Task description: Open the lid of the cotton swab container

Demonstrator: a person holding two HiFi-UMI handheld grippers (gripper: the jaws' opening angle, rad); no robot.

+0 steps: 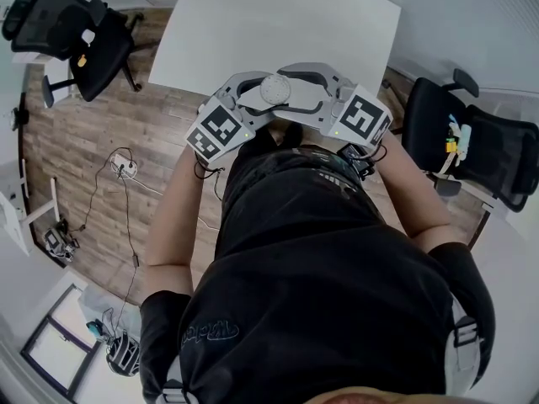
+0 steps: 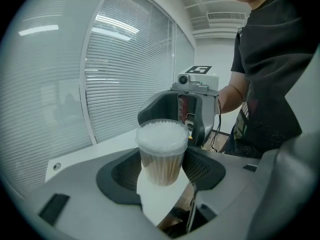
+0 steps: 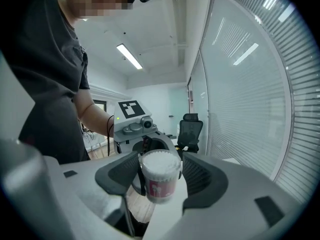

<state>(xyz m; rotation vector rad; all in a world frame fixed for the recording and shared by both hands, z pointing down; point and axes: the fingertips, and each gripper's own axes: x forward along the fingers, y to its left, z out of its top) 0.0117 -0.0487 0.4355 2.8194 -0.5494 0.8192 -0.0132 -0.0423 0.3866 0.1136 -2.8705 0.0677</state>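
Closest in, fills the lower head view with a black shirt (image 1: 320,276), bare forearms (image 1: 173,217) reaching out from it on either side. Far left, shows a black office chair (image 1: 72,32) on the wood floor (image 1: 76,141), with a white power strip (image 1: 124,165) and its cables closer in. Holds both grippers up side by side in front of the chest, at the near edge of the white table (image 1: 278,15).

Grips the cotton swab container (image 2: 161,154) with the left gripper (image 2: 162,169), dark pads pressed against the clear body from both sides, below the lid (image 2: 162,134). Carries the container upright and off the table, between the two tools (white swab heads packed under the clear lid, sticks visible through the wall, pink label on the side facing the right gripper view). Lid seated on top, not yet opened.

Points the right gripper (image 3: 159,176) at the same container from the opposite side, jaws spread wide to either side of it and not clamping it.

Far right, shows a second office chair (image 1: 472,150) beside the table corner.
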